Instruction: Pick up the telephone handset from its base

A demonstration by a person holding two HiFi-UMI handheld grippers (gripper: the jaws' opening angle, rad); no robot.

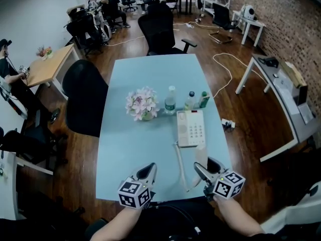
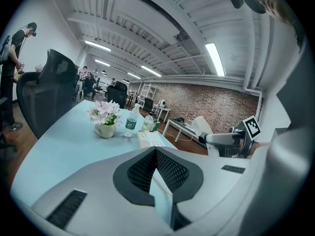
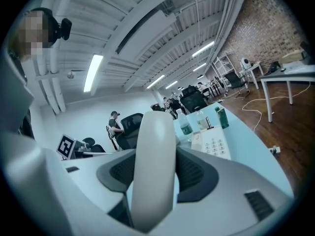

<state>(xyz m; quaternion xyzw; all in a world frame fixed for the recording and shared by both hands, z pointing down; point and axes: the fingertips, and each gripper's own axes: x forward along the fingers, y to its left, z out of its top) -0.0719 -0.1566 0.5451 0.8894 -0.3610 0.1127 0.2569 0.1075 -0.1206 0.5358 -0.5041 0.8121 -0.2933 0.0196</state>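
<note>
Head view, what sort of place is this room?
Probably an open-plan office: black swivel chairs, people seated at the far end, and a desk telephone on the pale blue table.

Left half of table [image 1: 120,139] is lying bare from near edge to far end; a wide lane is running there. A row of flowers [image 1: 142,104] and bottles [image 1: 170,100] is standing across mid-table, blocking the straight way to the far half. Just in front of the bottles, base [image 1: 191,128] is sitting near the right edge. From it, cord [image 1: 180,167] is trailing toward the near edge, crossing the gap between left gripper [image 1: 150,167] and right gripper [image 1: 204,165]. At the left side, black chair [image 1: 85,102] is crowding the table; far chair [image 1: 160,29] is standing at the far end.
</note>
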